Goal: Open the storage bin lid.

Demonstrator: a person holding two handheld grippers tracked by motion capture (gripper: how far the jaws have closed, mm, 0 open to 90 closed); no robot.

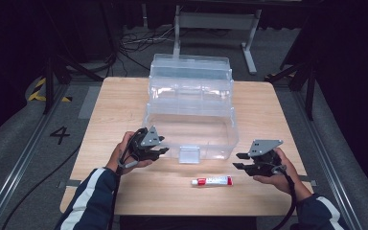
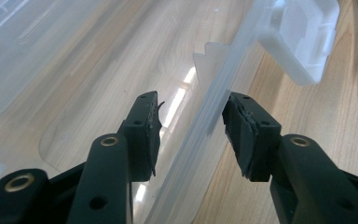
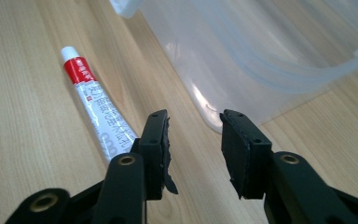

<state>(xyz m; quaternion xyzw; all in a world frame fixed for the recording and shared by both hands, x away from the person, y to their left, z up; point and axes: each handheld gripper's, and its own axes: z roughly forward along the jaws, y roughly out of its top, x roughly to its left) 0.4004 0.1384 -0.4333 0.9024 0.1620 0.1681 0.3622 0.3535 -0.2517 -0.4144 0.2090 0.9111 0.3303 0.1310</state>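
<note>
The left gripper [image 2: 191,135] is straddling the front rim of the clear plastic storage box [image 2: 223,88], one pad inside the wall and one outside, jaws parted and not yet pressing on it. Just beyond its outer finger the box's white latch tab [image 2: 298,37] is hanging off the rim. That thin rim is looking stiff enough to pinch but slick and a bit flexible, so a grip near the latch, where the wall is reinforced, is probably the safest. The box is empty and likely light.

The right gripper [image 3: 193,149] is hovering low over the wooden table [image 3: 23,116], jaws spread with nothing between them. Just beside its left finger the small red-and-white tube [image 3: 93,98] is lying flat, cap pointing away from the fingers; the box's rounded corner is sitting just ahead of its right finger. The tube looks soft, light and squeezable, best taken across its middle with a gentle pinch. It is carrying a red band and grey characters, too blurred to read.
</note>
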